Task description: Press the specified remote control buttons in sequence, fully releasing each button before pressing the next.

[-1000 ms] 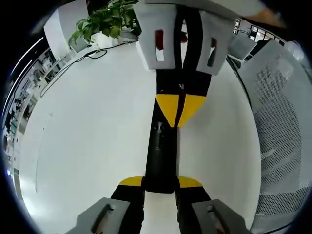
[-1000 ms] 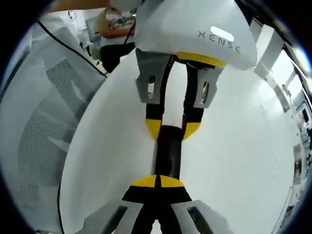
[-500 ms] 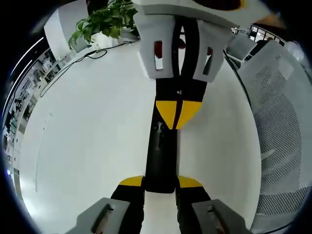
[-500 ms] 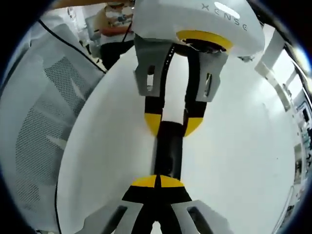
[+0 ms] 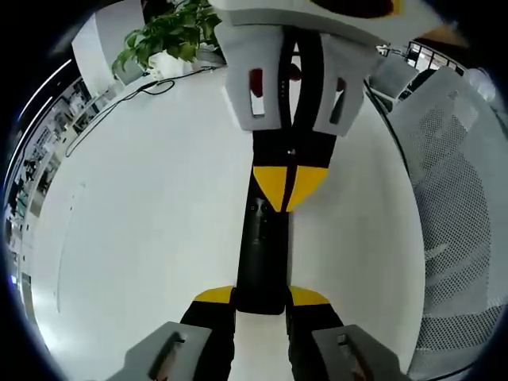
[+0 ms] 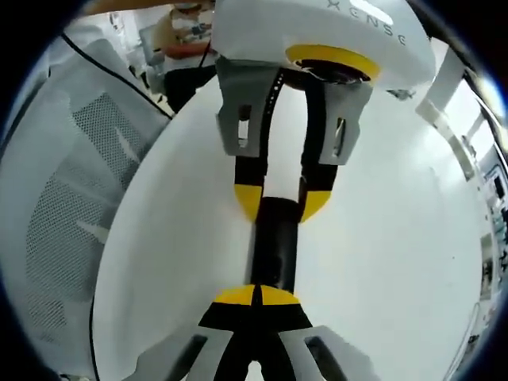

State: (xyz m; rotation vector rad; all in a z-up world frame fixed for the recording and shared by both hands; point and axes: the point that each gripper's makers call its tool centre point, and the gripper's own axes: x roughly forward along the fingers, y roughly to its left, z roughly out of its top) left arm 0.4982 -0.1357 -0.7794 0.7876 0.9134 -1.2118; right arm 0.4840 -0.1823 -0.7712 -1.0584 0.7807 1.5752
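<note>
Remote control (image 5: 261, 254) being steadied on white table (image 5: 143, 222)
Left gripper (image 5: 262, 295) clamping near end; right gripper (image 5: 287, 189), jaws closed together, bearing onto buttons.

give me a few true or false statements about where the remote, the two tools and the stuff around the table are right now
1. The left tool grips one end of the black remote between its yellow tips. True.
2. The right tool is wide open. False: its yellow tips are shut together, over the remote's other end.
3. The remote lies on a dark wooden table. False: the table is white.
4. A green plant stands at the table's far edge in the left gripper view. True.
5. A white mesh chair sits beside the table. True.
</note>
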